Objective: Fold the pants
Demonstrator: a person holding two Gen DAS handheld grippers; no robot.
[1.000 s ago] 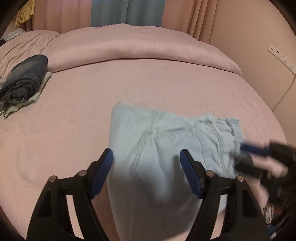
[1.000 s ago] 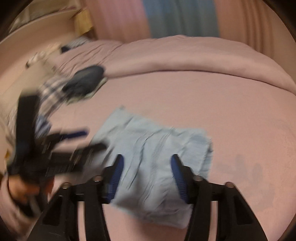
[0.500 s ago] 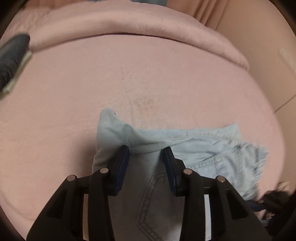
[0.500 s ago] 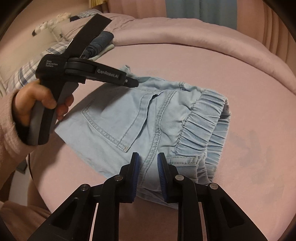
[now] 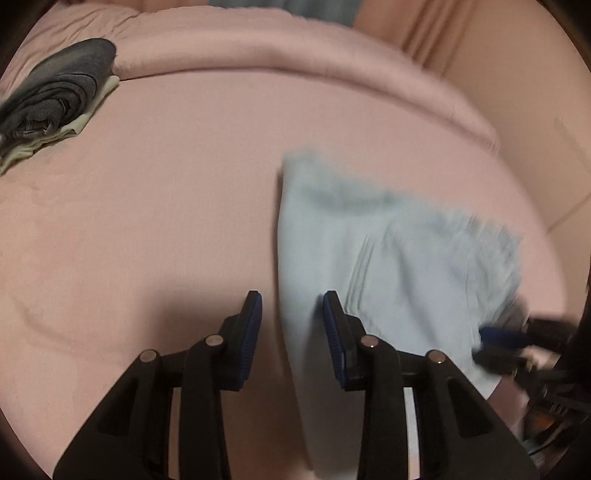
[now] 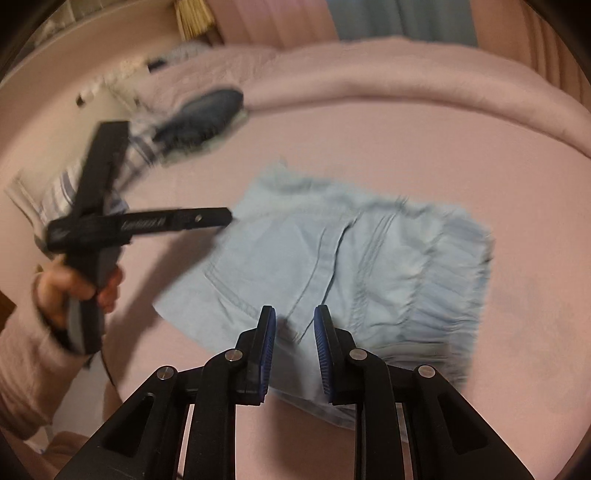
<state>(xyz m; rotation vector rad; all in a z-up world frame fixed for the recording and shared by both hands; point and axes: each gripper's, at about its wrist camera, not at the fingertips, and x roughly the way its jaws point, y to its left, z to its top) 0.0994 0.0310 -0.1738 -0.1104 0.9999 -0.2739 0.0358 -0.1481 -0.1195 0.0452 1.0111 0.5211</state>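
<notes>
Both grippers over folded light-blue pants on the pink bed.

We find the pants [image 6: 343,258] at center frame in the right wrist view, lying flat on the bed [image 6: 406,140]. Our left gripper [image 5: 291,328] is closing, its pads apart, with only the left edge of the fabric between them and nothing clenched. Our right gripper [image 6: 294,334] stands parted over the near hem, grasping nothing. A dark folded garment [image 5: 55,92] rests at upper left.

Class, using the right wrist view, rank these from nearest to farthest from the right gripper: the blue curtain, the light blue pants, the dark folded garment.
1. light blue pants, directly ahead of the right gripper
2. dark folded garment, upper left on the bed
3. blue curtain, top, behind the bed
</notes>
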